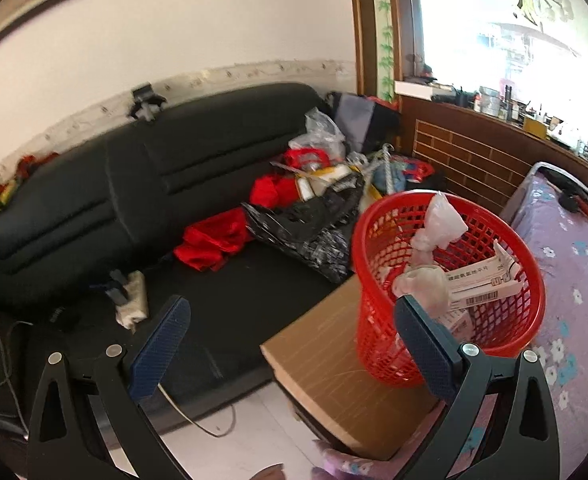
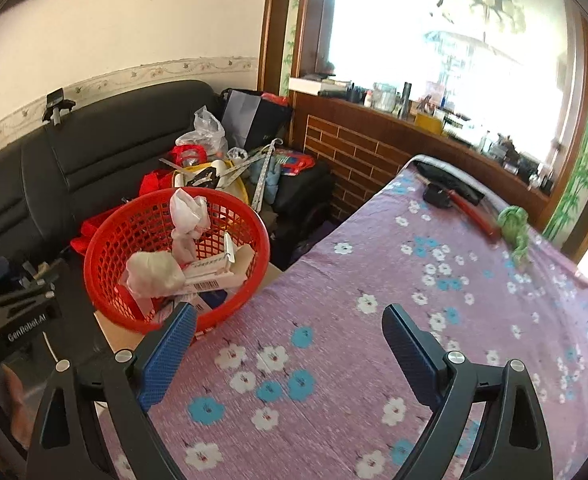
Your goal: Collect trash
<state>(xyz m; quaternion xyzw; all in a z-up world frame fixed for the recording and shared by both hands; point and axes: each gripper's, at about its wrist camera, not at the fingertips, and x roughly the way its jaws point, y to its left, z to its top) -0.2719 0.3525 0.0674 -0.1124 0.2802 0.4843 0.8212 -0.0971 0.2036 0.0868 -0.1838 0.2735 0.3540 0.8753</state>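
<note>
Right wrist view: "GenRobot.AI" on black unit [image 2: 16,326], barcoded box [image 2: 214,276] in red basket [image 2: 106,280]; both tongs [image 2: 290,330] [image 1: 292,322] agape, empty.

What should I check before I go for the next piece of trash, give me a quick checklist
1. Left gripper open and holding nothing: ok.
2. Right gripper open and holding nothing: ok.
3. Red basket upright on the wooden stand: ok.
4. Room left in the basket: ok; a white bag pokes above the rim, cartons lie inside.
5. Next piece spotted: the green crumpled thing on the floral cloth: cannot tell if it is trash.
6. Path over the cloth to it: ok.
</note>
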